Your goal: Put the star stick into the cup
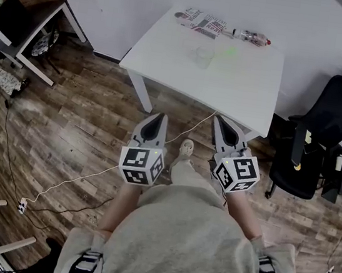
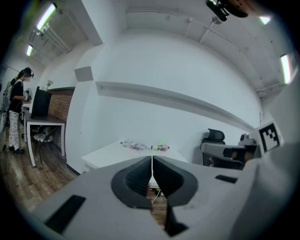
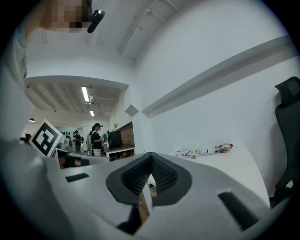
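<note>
Head view: both grippers are held low over the wooden floor, close to the body and well apart from the bench [image 1: 242,79]. The left gripper [image 1: 157,117] and the right gripper [image 1: 219,118] are each seen pressed together, with nothing carried. A clear cup [image 1: 203,54] stands on the bench. The star stick [image 1: 228,50] shows as a blurred green streak just right of the cup's rim. Whether the two touch cannot be resolved. A printed pack [image 1: 203,22] and a bottle [image 1: 253,37] lie at the far edge.

Left gripper view: the left gripper [image 2: 151,160] is closed jaw to jaw and nothing is pinched. The star stick [image 2: 162,142] is only a green fleck over the far bench.

Right gripper view: the right gripper [image 3: 151,157] is likewise closed and empty. The star stick [image 3: 197,145] is seen as a thin slanted line rising above the bench top, near the bottle [image 3: 221,148]. The cup is not resolved here.

Judgement: the upward slant suggests the stick is propped, not flat. Two stages are fitted: stick leaning inside the cup, as the task wants, or leaning just beside it. The step in hand is not settled. A closer look at the cup's rim is called for before any move is picked.
</note>
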A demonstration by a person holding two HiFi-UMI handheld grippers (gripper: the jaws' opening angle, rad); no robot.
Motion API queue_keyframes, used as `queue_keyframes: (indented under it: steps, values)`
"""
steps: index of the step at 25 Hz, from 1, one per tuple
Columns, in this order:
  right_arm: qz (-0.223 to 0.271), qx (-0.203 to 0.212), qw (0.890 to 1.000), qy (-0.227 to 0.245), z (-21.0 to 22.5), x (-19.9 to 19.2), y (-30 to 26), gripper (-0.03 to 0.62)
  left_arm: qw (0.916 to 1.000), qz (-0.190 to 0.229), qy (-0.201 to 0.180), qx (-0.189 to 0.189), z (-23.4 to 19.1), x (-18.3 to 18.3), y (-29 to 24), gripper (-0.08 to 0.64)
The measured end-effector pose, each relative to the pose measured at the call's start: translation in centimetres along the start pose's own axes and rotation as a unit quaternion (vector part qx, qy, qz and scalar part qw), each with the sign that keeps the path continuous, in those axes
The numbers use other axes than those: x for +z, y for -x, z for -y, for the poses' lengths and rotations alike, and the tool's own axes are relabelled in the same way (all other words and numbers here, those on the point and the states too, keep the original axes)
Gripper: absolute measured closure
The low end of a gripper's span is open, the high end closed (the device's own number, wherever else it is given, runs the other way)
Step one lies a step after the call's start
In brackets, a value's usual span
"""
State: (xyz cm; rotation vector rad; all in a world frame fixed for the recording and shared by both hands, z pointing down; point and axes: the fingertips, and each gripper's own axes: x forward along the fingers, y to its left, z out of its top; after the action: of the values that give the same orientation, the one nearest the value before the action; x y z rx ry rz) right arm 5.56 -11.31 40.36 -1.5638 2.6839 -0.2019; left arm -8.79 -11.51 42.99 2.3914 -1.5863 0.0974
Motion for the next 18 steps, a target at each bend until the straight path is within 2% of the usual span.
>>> queue_keyframes:
  steps: [18]
  values:
    - [0.013,0.011,1.0,-0.007,0.6,1.2,-1.3,0.594,1.0,-0.002,-0.002,0.006,-0.6,0.2,-0.8,0.551]
